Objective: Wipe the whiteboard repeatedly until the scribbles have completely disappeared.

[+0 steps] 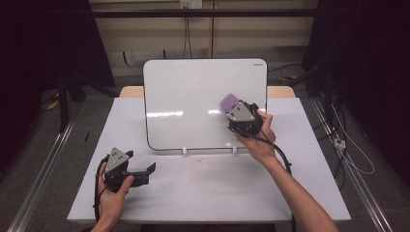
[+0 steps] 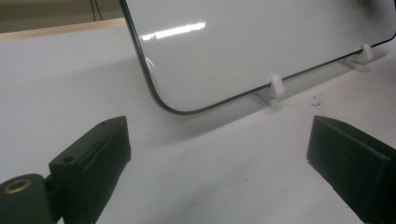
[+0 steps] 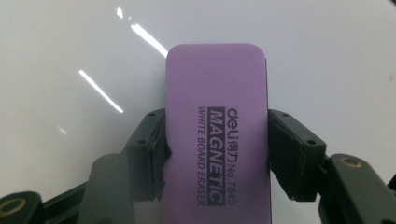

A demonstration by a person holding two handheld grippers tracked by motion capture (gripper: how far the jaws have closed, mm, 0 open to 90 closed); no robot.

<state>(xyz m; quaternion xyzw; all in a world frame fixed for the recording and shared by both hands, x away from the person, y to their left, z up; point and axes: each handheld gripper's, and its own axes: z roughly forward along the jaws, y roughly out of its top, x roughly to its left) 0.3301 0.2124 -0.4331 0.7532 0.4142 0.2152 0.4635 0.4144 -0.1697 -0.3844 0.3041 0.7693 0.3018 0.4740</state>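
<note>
Right gripper view has my right gripper (image 3: 217, 140) clamped on the purple eraser (image 3: 217, 126) against the whiteboard's (image 1: 193, 92) right edge, mid-wipe I judge; next needs even pressure, left gripper (image 2: 219, 154) idling open

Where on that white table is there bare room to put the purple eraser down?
Free: the table in front of the upright whiteboard, between the left tool and the right forearm. Tighter: beside the board's white feet, and under the right tool gripping the purple eraser.

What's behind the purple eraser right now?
The whiteboard surface, white with light glints, lies behind the eraser, which the right gripper holds in its fingers. The patch directly beneath the eraser is covered.
</note>
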